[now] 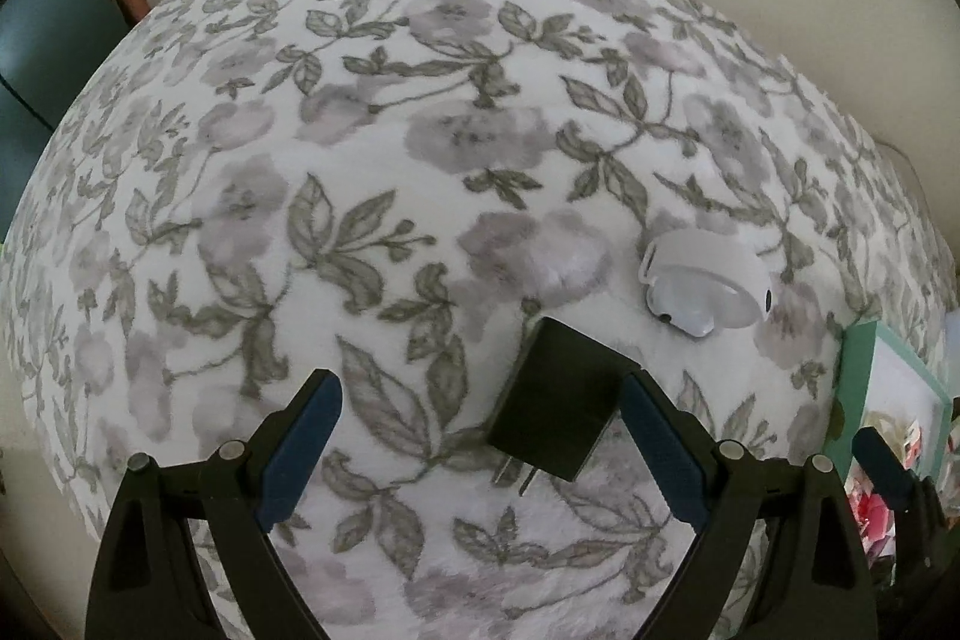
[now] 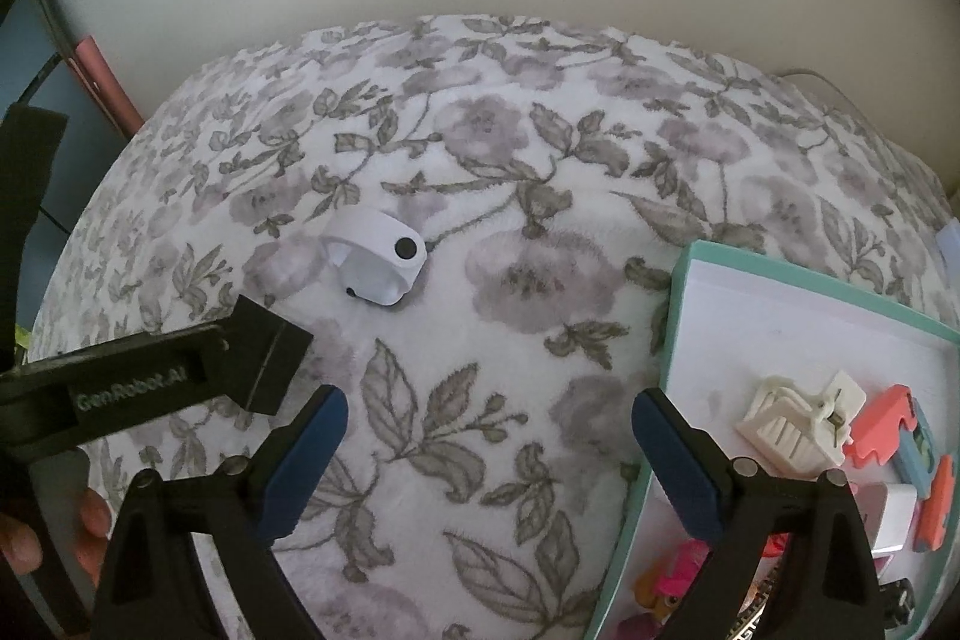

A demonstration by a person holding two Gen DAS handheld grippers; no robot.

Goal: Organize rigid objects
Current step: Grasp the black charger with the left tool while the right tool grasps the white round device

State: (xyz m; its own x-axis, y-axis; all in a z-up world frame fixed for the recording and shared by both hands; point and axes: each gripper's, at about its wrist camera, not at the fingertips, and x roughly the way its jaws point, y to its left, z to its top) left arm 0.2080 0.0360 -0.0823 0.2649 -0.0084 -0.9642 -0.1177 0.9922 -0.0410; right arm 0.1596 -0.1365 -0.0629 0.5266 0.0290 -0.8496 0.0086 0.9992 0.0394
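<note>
The black plug adapter [image 1: 555, 400] is seen lying flat on the floral blanket [image 1: 360, 160], its two prongs pointing back toward the left wrist camera and its long axis running away from it, tilted slightly leftward at the far end. It is found between the fingers of the left claw [image 1: 483, 388], well over toward the right finger, whose blue pad appears just beside or touching the adapter's right edge; the left finger is well apart from it. The left claw is spread wide and nothing is pinched. From these frames it is judged that a closing of this claw across the adapter's short axis would be the fitting grasp, the adapter being off centre in the gap.

Beyond the adapter and to its right, a small white round device [image 1: 705, 283] is seen resting on the blanket, apart from both claws.

The right claw [image 2: 489, 418] is likewise spread and empty, held over bare blanket. Just to its right a teal-rimmed tray [image 2: 681, 292] is seen, already holding a white clip [image 2: 792, 424], coral and blue pieces [image 2: 900, 436] and other small items. The adapter is nearer the left claw; in the right wrist view it is largely hidden by the left tool.
</note>
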